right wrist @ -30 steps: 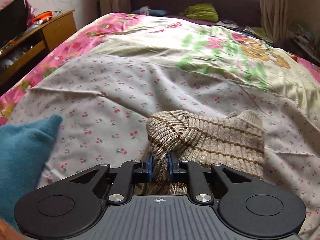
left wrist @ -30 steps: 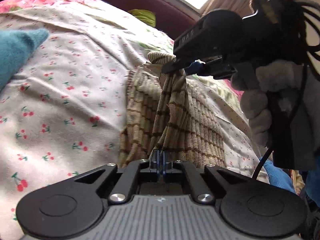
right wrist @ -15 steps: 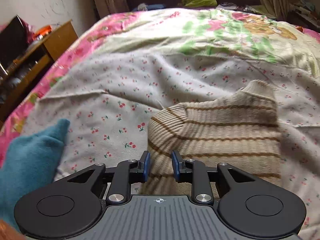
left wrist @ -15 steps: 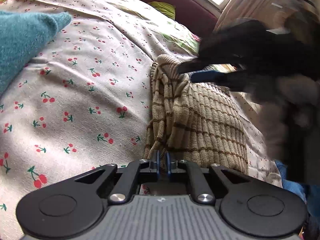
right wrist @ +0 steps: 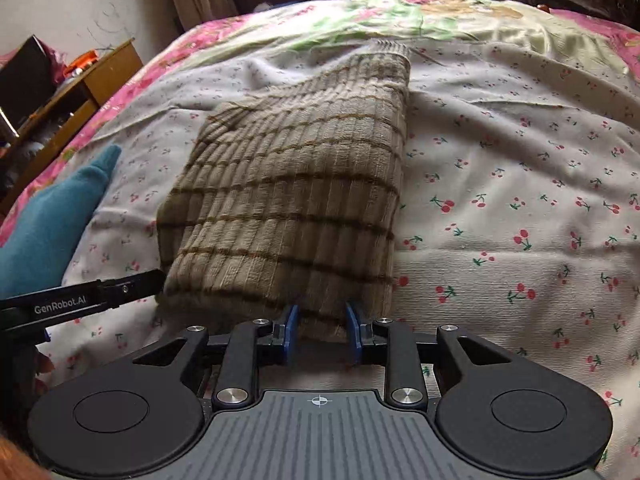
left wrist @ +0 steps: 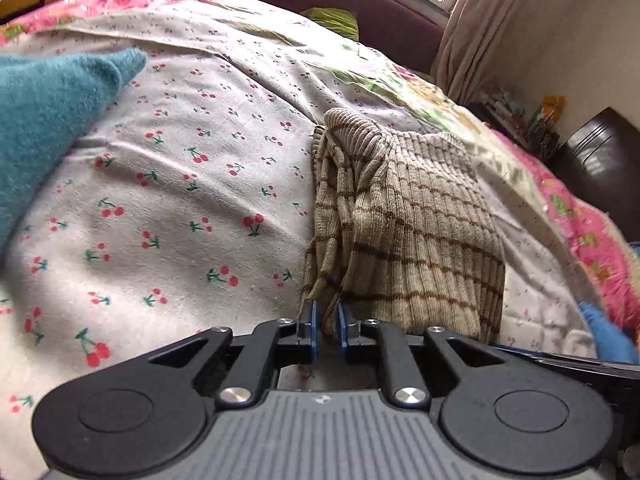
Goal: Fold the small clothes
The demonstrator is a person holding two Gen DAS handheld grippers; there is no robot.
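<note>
A beige ribbed knit garment with thin brown stripes (left wrist: 416, 224) lies folded on the cherry-print bedsheet (left wrist: 180, 200); it also shows in the right wrist view (right wrist: 296, 200). My left gripper (left wrist: 326, 330) is slightly open at the garment's near left edge, with a fold of knit between the blue pads. My right gripper (right wrist: 320, 332) is open, its jaws straddling the garment's near edge without pinching it. The left gripper's finger (right wrist: 120, 290) shows at the garment's left corner in the right wrist view.
A teal knit garment (left wrist: 44, 128) lies to the left on the sheet, also in the right wrist view (right wrist: 52, 216). A wooden bedside cabinet (right wrist: 80, 96) stands far left. A dark headboard (left wrist: 360, 4) and curtains (left wrist: 476, 36) are behind. A blue cloth (left wrist: 608, 336) sits at the right.
The right gripper let go of the garment's bunched fold, opened and drew back to the near edge. The garment now lies flat and folded. The left gripper's jaws have parted slightly.
</note>
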